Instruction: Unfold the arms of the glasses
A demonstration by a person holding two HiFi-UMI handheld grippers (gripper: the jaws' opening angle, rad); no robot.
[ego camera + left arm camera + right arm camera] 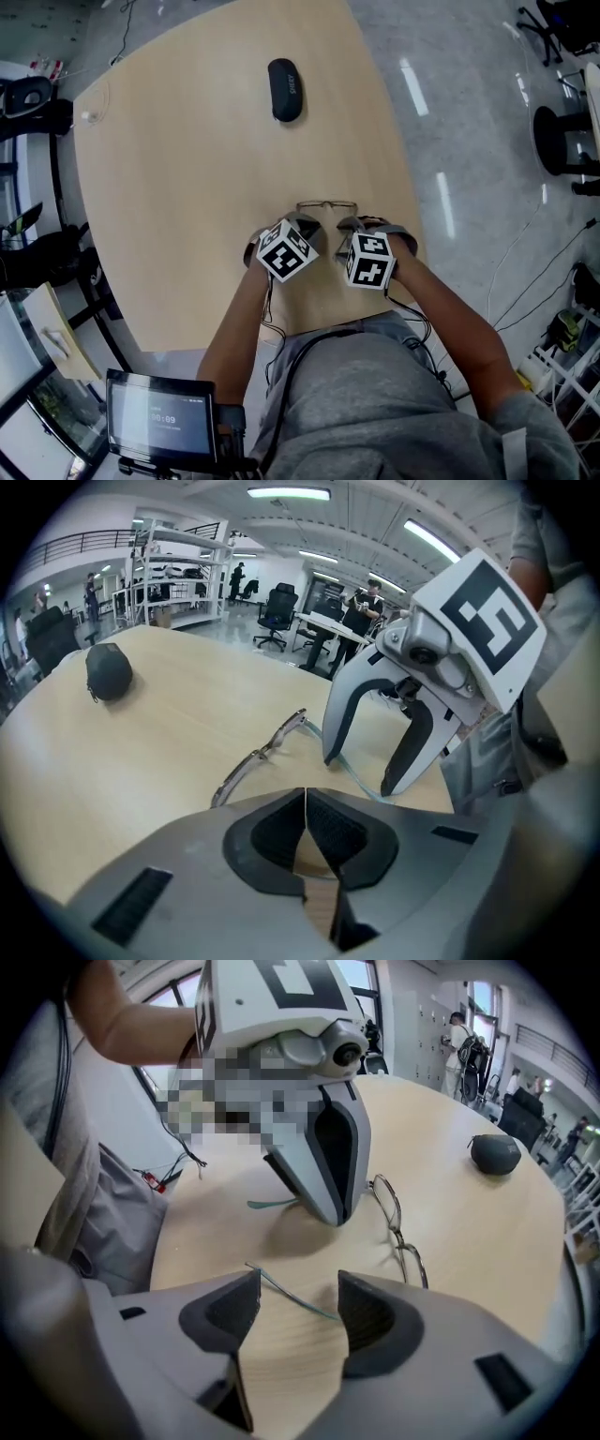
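Note:
Thin metal-rimmed glasses (326, 204) lie on the wooden table (187, 187), just beyond both grippers. My left gripper (302, 228) is shut; in the right gripper view its closed jaws (333, 1211) pinch one teal-tipped arm (267, 1205), whose tip sticks out beside them. The other teal arm (291, 1296) runs across the gap of my right gripper (298, 1302), which is open around it without pinching it. In the left gripper view the lens frame (253, 759) lies ahead of the shut jaws (305, 797), and the right gripper (361, 775) straddles the other arm (352, 769).
A black glasses case (285, 89) lies far up the table, also visible as a dark case (495, 1154) in the right gripper view. The table's near edge is right behind the grippers, against the person's lap. Office chairs and cables lie around the table.

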